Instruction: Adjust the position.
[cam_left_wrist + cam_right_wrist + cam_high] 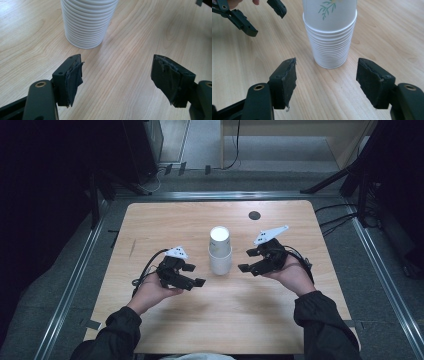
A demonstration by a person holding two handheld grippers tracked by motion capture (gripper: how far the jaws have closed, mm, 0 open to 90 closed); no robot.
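Cup stack [220, 251] sits upside down mid-table, so both grippers, left [194, 275] and right [247, 260], flank it with jaws apart and empty, probably lining up a grab.

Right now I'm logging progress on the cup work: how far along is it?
Nothing looks done yet: the stack of paper cups stands upside down and whole on the wooden table, no cup apart from it. In hand: the left gripper and the right gripper flank the stack, jaws open, nothing between them. Left: gripping the stack and pulling a cup off, presumably.
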